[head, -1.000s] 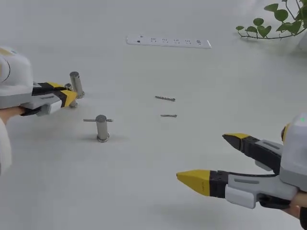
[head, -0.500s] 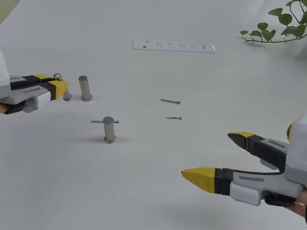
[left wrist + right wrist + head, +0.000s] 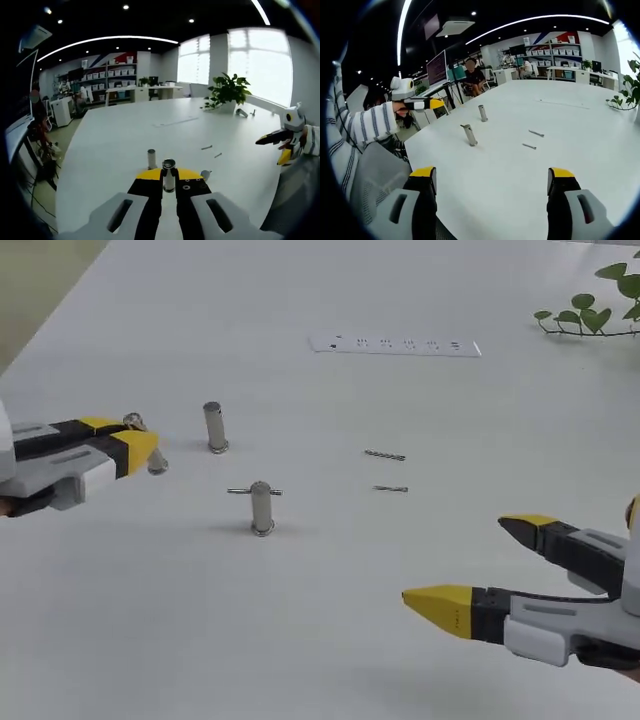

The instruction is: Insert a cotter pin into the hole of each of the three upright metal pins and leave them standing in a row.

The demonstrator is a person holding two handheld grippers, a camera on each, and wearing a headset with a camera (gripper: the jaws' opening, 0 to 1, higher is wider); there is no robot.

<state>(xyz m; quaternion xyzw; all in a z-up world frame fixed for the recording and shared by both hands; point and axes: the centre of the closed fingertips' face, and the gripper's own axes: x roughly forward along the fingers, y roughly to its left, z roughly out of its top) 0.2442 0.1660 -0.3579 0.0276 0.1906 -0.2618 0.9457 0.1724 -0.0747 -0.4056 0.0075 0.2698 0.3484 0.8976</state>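
My left gripper [image 3: 135, 445] is shut on a bare metal pin [image 3: 152, 452], whose top sits between the jaws in the left gripper view [image 3: 169, 176]. Another bare pin [image 3: 214, 427] stands upright to its right. Nearer me stands a third pin [image 3: 261, 508] with a cotter pin through its hole. Two loose cotter pins [image 3: 385, 455] [image 3: 390, 488] lie flat further right. My right gripper [image 3: 470, 562] hovers open at the near right with nothing between its jaws; in its own view [image 3: 492, 175] both standing pins [image 3: 482, 113] [image 3: 469, 135] lie well ahead.
A white power strip [image 3: 395, 345] lies at the back of the white table [image 3: 320, 640]. Plant leaves [image 3: 590, 315] reach in at the far right. A person sits beyond the table's far end [image 3: 470, 72].
The left gripper has carried its pin leftward, away from the bare upright pin, so the gap between them has widened. The head camera has shifted. The right gripper stays open in place.
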